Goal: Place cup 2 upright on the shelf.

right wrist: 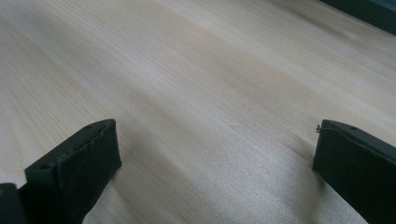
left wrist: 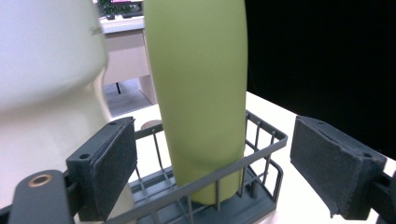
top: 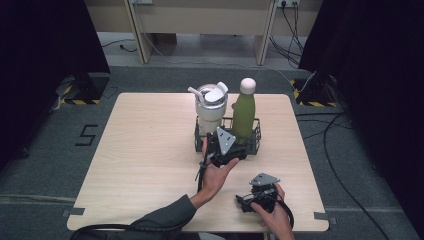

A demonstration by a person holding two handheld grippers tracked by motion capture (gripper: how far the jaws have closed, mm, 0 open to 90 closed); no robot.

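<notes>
A green bottle (top: 243, 113) with a pale round cap stands upright in a dark wire basket (top: 256, 136) near the table's middle. A white tumbler (top: 210, 108) with a lid and straw stands in the same basket on the bottle's left. My left gripper (top: 223, 148) is at the basket's near side, open. In the left gripper view the green bottle (left wrist: 198, 93) stands beyond and between the pads, the white tumbler (left wrist: 44, 79) is at the left, and the basket rim (left wrist: 254, 154) crosses in front. My right gripper (top: 245, 202) rests low near the table's front edge, open over bare wood (right wrist: 196, 93).
The light wooden table (top: 145, 150) has bare surface to the left and in front of the basket. Around it lies grey carpet with cables (top: 340, 125) on the right and dark curtains at both sides. A wooden desk frame (top: 200, 20) stands beyond the table.
</notes>
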